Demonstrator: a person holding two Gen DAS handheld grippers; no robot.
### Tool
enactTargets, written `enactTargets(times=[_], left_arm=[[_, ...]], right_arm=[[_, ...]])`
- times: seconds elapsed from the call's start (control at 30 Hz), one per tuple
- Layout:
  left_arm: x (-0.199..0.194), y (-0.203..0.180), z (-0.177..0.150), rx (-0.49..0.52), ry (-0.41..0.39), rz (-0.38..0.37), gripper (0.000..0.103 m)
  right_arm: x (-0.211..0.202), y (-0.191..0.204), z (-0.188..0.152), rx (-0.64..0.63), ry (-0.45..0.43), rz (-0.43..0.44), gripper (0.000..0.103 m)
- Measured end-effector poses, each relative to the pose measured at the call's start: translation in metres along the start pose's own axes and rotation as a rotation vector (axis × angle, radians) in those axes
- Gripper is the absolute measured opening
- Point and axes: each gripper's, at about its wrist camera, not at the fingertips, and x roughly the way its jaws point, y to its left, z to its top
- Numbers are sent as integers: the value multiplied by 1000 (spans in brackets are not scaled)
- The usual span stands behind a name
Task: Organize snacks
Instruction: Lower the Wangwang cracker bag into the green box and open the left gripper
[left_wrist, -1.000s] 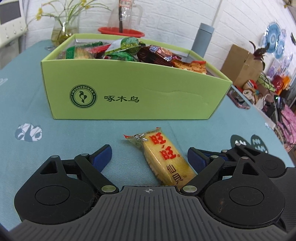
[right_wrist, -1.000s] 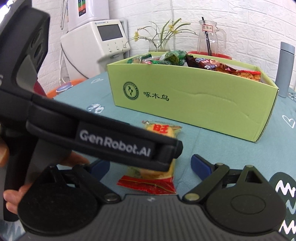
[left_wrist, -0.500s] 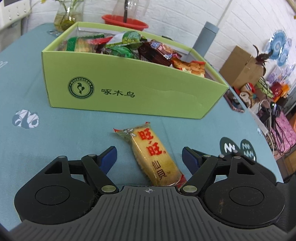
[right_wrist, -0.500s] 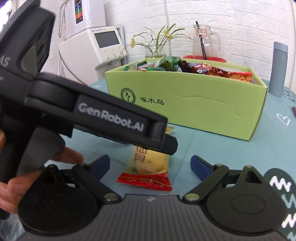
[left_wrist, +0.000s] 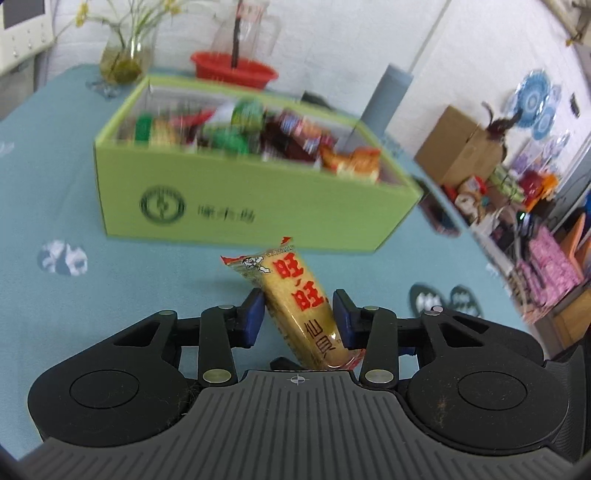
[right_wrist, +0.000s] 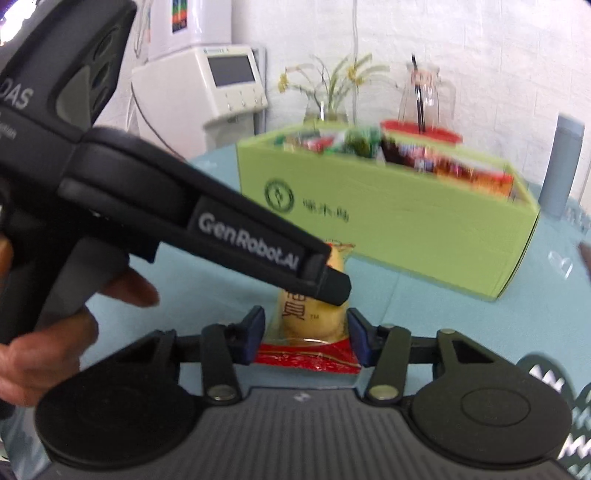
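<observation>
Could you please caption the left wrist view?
Left gripper clamps a yellow rice-cracker packet before the green snack box.

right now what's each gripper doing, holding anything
left gripper: just closed, holding the snack packet
right gripper: just closed on the same packet's other end

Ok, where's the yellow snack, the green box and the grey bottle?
yellow snack (left_wrist: 295, 295), left wrist view, on its red lettering.
green box (left_wrist: 295, 206), left wrist view, on its front wall.
grey bottle (right_wrist: 563, 162), right wrist view, mid-body.
</observation>
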Motion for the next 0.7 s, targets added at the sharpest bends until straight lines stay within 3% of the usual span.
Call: enactTargets(times=[0.13,0.27,0.37,0.5,0.6,0.67,0.7], left_arm=[[-17,-15,47,31,-83,-19,19],[4,-30,103,70,-123,-27,18],[48,-31,137,61,-80,-21,18],[112,-21,157,34,22,-18,14],[135,-16,155,34,19,-32,21],[135,-18,152,54,-6,-52,39],[135,-20,151,62,-16,-59,52]], right_arm=[[-15,-6,37,-74,-92,-23,54],[-1,-34,79,-104,-132,-45,54],[25,-65,99,-77,-123,-70,54],[66,-111,111,5,-69,-78,56],[87,-141,108,85,-43,-32,67],[93,-149,107,103,-34,0,71],[93,-151,107,91,-31,-1,81]])
